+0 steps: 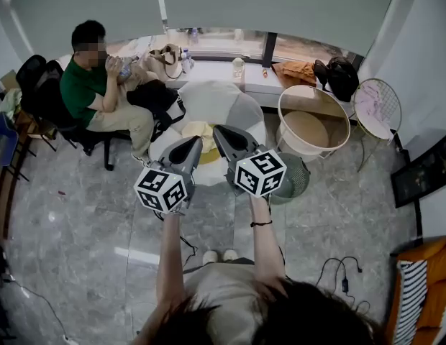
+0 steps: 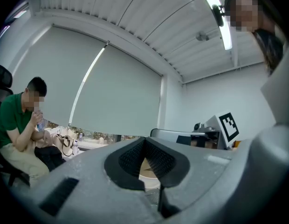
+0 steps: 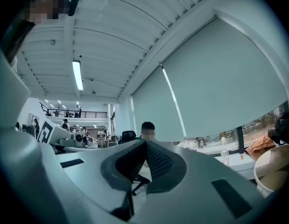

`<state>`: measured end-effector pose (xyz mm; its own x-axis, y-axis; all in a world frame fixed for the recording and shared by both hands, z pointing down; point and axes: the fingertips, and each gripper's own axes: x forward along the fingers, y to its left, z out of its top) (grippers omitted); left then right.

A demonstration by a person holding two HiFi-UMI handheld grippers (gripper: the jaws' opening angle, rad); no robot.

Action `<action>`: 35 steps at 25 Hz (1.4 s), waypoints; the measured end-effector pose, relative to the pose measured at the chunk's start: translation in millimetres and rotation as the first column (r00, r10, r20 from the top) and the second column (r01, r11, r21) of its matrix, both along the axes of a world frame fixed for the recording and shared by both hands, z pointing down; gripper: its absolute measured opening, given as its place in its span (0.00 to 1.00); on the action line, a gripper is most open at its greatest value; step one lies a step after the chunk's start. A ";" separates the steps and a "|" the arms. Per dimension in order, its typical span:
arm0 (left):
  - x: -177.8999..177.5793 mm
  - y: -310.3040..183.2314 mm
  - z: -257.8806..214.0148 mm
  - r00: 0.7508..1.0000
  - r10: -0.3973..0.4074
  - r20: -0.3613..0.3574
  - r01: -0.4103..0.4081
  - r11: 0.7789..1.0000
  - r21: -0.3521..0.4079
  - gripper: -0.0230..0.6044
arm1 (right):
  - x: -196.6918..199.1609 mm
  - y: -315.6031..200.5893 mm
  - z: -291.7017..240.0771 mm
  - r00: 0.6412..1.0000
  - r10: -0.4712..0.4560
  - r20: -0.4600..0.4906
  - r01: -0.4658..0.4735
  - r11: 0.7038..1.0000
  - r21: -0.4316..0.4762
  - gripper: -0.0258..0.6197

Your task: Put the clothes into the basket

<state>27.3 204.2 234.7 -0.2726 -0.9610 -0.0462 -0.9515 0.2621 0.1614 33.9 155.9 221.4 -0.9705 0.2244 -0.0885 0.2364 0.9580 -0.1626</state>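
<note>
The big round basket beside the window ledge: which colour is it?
The big round basket is white, with a tan inside; the head view shows it best.

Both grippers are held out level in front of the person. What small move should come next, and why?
Probably open the left gripper and dip it toward the yellow cloth on the round white table. Both it and the right gripper are shut and empty. The cloth lies just ahead of the left tip, and the white basket waits to the right.

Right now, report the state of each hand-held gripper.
Left hand-held gripper: closed, holding nothing.
Right hand-held gripper: closed, holding nothing.
</note>
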 end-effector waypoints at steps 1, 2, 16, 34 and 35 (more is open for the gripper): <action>2.2 -0.9 0.7 1.000 -0.001 -0.003 0.001 1.000 -0.001 0.05 | 2.1 -1.1 0.7 1.000 0.001 0.000 -0.001 1.000 -0.003 0.05; 4.8 -1.7 1.5 1.000 -0.002 -0.005 0.002 1.000 -0.002 0.05 | 4.5 -2.1 1.8 1.000 0.001 0.000 -0.001 1.000 -0.008 0.05; 24.2 -3.5 24.1 0.997 -0.057 -0.053 0.055 0.998 -0.036 0.05 | 18.0 -9.8 13.1 0.999 -0.031 -0.018 0.029 0.997 -0.077 0.05; -76.5 -35.1 45.6 0.995 -0.006 -0.104 0.003 1.000 -0.031 0.05 | -67.1 -36.4 35.5 0.998 0.012 -0.067 -0.018 0.996 -0.093 0.05; -82.6 -38.4 46.1 0.994 0.003 -0.105 -0.006 1.000 -0.030 0.05 | -72.8 -39.2 36.0 0.997 0.020 -0.068 -0.026 0.996 -0.090 0.05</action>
